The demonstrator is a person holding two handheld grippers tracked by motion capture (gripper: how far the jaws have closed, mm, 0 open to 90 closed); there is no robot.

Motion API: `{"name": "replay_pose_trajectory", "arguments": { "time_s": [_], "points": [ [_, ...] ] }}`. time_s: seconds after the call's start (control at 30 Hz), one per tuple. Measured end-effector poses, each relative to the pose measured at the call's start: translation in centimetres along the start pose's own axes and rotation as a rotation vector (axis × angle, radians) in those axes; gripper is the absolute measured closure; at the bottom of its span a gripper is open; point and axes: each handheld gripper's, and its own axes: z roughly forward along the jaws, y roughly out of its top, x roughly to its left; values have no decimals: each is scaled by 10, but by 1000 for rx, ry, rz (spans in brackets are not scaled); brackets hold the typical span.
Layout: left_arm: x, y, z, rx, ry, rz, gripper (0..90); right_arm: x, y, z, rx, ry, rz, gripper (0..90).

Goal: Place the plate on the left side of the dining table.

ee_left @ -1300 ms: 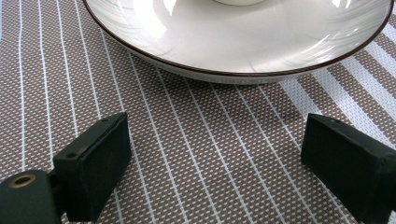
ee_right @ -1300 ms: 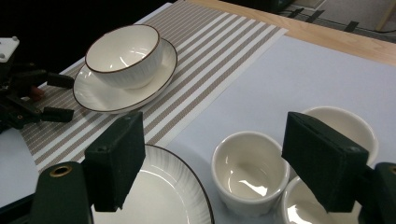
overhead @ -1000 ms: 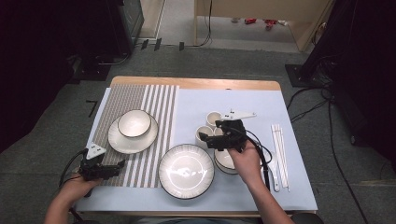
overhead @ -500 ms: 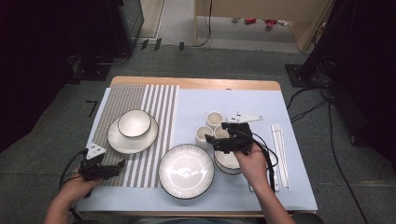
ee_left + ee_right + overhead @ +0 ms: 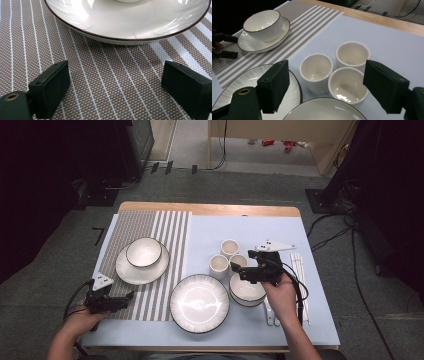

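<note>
Three small white cups [image 5: 218, 266] [image 5: 316, 71] stand clustered on the light blue mat. My right gripper [image 5: 239, 270] [image 5: 328, 80] hovers just right of them, above a white bowl [image 5: 246, 291], open with nothing between its jaws. A large white plate [image 5: 199, 302] [image 5: 242, 85] lies near the front edge. On the striped placemat [image 5: 160, 235] a bowl [image 5: 143, 252] [image 5: 263, 23] sits on a dark-rimmed plate [image 5: 131, 272] [image 5: 125, 25]. My left gripper [image 5: 125, 299] [image 5: 115, 82] rests low over the placemat, just short of that plate, open and empty.
White chopsticks [image 5: 298, 270] lie along the right side of the blue mat, and a white utensil [image 5: 270, 316] lies by the person's right wrist. The wooden table edge [image 5: 210, 209] runs along the back. Cables trail on the floor to the right.
My right gripper has drawn back a little to the right and toward the person, uncovering the cups. The left gripper has stayed put.
</note>
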Motion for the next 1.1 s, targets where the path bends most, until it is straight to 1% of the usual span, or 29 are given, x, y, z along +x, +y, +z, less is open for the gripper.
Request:
{"name": "replay_pose_trajectory", "arguments": {
  "time_s": [0.1, 0.27, 0.37, 0.53, 0.57, 0.77, 0.97, 1.1],
  "points": [
    [0, 0, 0, 0, 0, 0, 84, -2, -2, -2, 3, -2, 5, 212],
    [0, 0, 0, 0, 0, 0, 84, -3, -5, -4, 11, 4, -3, 212],
    [0, 0, 0, 0, 1, 1, 84, -4, -6, -6, 15, 0, -2, 212],
    [0, 0, 0, 0, 1, 1, 84, -7, -9, -9, 29, -13, -19, 212],
    [0, 0, 0, 2, 1, 3, 84, -9, -11, -12, 31, -18, -10, 212],
    [0, 0, 0, 1, 1, 2, 84, -12, -15, -16, 34, -20, -19, 212],
    [0, 0, 0, 1, 1, 3, 84, -15, -20, -20, 42, -32, -20, 212],
    [0, 0, 0, 1, 1, 2, 84, -20, -24, -24, 41, -52, -18, 213]
  ]
}}
